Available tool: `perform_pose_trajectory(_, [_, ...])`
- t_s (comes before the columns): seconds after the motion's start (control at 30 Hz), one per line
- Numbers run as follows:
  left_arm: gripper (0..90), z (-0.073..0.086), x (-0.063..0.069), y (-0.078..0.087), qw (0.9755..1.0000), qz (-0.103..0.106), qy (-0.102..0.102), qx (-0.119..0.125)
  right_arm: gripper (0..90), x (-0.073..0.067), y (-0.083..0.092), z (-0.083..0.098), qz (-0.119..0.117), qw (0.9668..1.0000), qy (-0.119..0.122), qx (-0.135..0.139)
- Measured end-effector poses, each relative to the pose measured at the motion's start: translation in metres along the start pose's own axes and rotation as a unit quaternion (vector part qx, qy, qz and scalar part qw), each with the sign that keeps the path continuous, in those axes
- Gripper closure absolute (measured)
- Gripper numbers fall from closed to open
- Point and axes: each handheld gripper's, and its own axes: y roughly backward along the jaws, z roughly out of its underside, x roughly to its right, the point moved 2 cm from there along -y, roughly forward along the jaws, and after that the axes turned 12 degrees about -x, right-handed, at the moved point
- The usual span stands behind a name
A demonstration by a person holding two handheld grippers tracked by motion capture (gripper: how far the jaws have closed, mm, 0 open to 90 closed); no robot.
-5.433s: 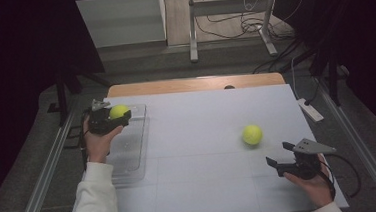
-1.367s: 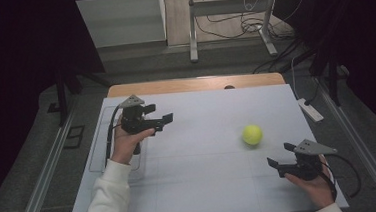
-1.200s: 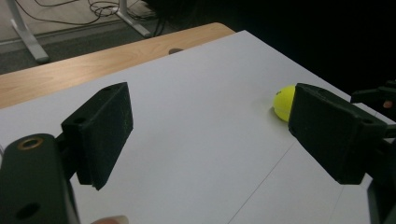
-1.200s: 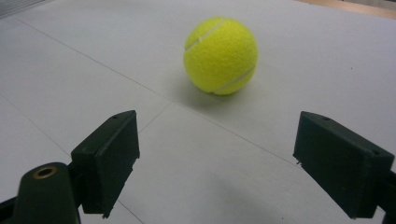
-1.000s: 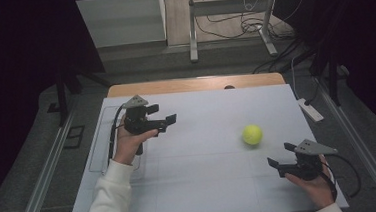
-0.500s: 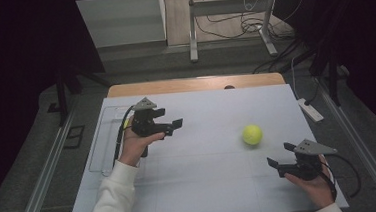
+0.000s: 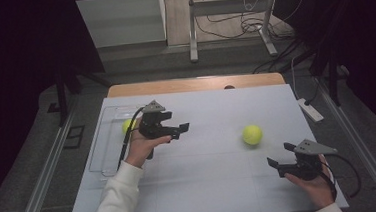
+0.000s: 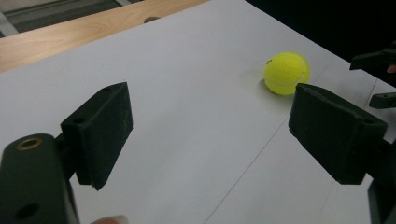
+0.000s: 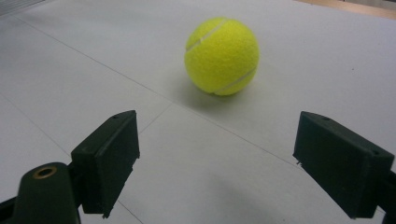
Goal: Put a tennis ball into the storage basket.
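Observation:
A yellow tennis ball (image 7: 252,134) lies on the white table sheet, right of centre; it shows far off in the left gripper view (image 8: 286,73) and close ahead in the right gripper view (image 9: 222,55). A second yellow ball (image 7: 129,126) rests in the clear tray (image 7: 103,152) at the left, partly hidden behind my left gripper. My left gripper (image 7: 181,130) hovers just right of the tray, open and empty (image 8: 210,135), pointing toward the loose ball. My right gripper (image 7: 274,166) rests near the front right, open and empty (image 9: 215,163), a short way from the ball.
The white sheet (image 7: 216,174) covers most of the table, with a wooden strip (image 7: 194,84) along the far edge. A white power strip (image 7: 310,110) lies off the right edge. Metal frame legs and cables stand beyond the table.
My left gripper has moved right, away from the tray and toward the table's middle, with nothing in it. The ball it held earlier now lies in the tray. The right gripper stayed put.

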Motion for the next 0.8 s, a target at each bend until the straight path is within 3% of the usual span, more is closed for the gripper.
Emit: perform_pose_trajectory(0.8, [14.4, -0.001, 0.015, -0.020, 0.9996, 0.008, -0.019, -0.019, 14.7, 0.000, -0.001, 0.000, -0.002, 1.0000, -0.001, -0.002])
